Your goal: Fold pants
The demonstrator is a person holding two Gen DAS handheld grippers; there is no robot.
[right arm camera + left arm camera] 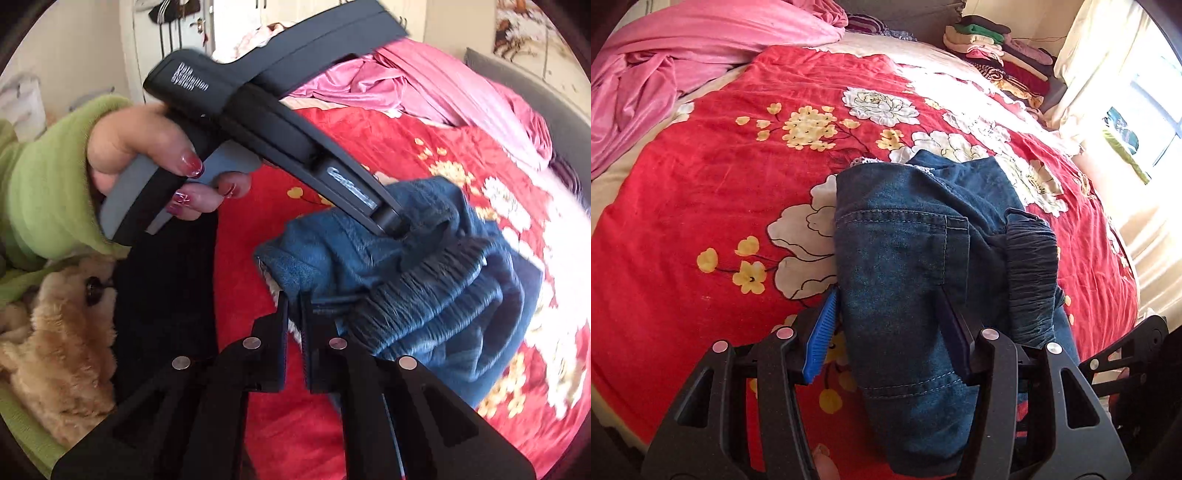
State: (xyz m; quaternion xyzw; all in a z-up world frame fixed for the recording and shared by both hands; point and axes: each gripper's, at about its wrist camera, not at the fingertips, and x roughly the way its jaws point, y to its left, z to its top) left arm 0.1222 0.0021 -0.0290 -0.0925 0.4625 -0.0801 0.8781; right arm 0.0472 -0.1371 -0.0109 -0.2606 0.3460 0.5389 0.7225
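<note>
A: Where are the pants?

B: Denim, bunched into a partly folded bundle on the red floral bedspread. The elastic waistband sits at the bundle's right side in the left wrist view.

A: Left gripper?

B: Jaws about half apart, straddling a thick fold of the denim. The blue pad lies against the fold's left edge, the dark one presses on the cloth. It reads as a clamp on the pants.

A: Right gripper?

B: Jaws drawn together, only a thin slit between them. Their tips meet the denim's lower edge; whether cloth is pinched I cannot tell.

A: Anything else?

B: A hand in a green sleeve holds the left gripper's handle. Pink fabric heaped at the bed's far side, folded clothes stacked in the far corner.
</note>
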